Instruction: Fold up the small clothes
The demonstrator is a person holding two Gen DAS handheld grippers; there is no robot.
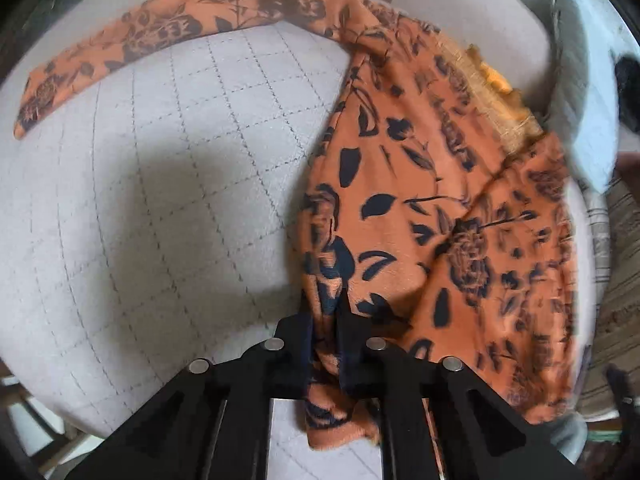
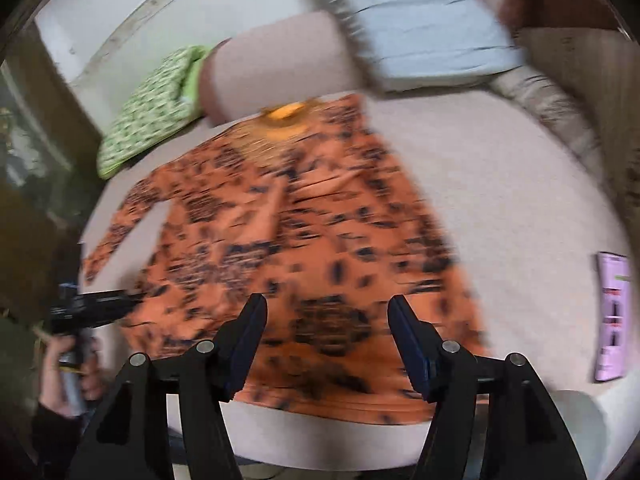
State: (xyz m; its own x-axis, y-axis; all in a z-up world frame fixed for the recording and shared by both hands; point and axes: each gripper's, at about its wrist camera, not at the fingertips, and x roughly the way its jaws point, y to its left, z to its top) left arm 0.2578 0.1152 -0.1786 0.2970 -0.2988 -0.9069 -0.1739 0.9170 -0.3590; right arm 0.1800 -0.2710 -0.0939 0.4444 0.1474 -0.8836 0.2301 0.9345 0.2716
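Although the orange floral garment [image 1: 436, 216] lay spread on the pale quilted bed [image 1: 160, 200], the folding had barely begun. From the left wrist view, the left gripper [image 1: 326, 328] had its fingers pressed together on a bunched bit of the cloth's near edge, the fabric gathered between them and hanging below. One long sleeve [image 1: 132, 40] stretched away across the bed, still fully extended and not tucked in. The body of the garment showed a diagonal crease and some overlap near the neckline, where a yellow lining [image 1: 496, 80] peeked out, but nothing looked like a finished, squared fold.

From the right wrist view, which was blurred, the right gripper [image 2: 326, 344] hovered above the hem of the garment [image 2: 304, 248] with its fingers spread wide and nothing between them. A green patterned cloth [image 2: 148, 116] lay at the far edge, and a light blue folded cloth [image 2: 432, 32] sat behind the neckline; whether either counted as finished work could not be told. A purple booklet [image 2: 612, 316] rested well apart to the right.

By my judgement, the sleeves and the body all remained to be folded.
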